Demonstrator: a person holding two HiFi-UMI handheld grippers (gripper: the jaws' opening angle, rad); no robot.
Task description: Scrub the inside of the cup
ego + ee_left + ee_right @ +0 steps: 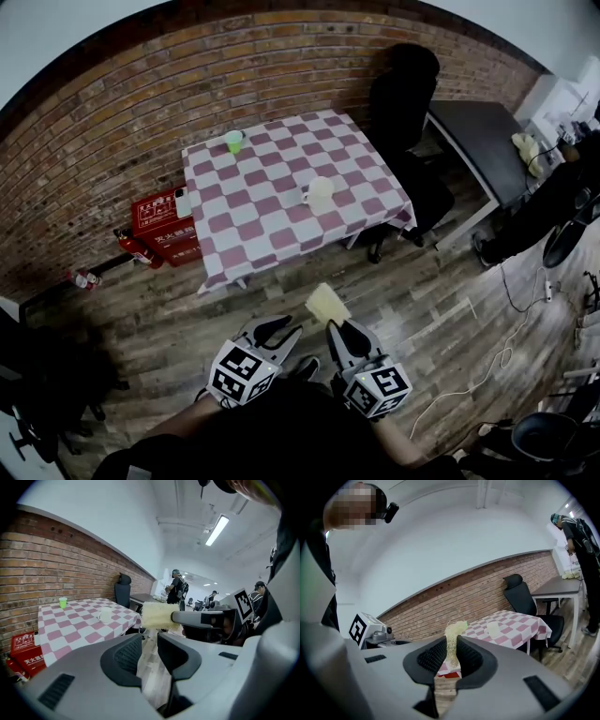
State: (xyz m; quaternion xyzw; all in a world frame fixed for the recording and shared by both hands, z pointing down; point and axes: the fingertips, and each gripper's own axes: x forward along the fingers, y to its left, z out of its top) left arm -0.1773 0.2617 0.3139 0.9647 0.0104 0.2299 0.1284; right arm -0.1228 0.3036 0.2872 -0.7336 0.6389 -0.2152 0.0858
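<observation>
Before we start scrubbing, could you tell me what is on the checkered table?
A white cup nearer us and a green cup at the far edge; the cups' insides cannot be seen.

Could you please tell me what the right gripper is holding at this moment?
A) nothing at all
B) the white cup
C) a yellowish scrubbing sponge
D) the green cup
C: the right gripper has its jaws closed on the yellowish scrubbing sponge, while the white cup and the green cup stand apart on the checkered table.
</observation>
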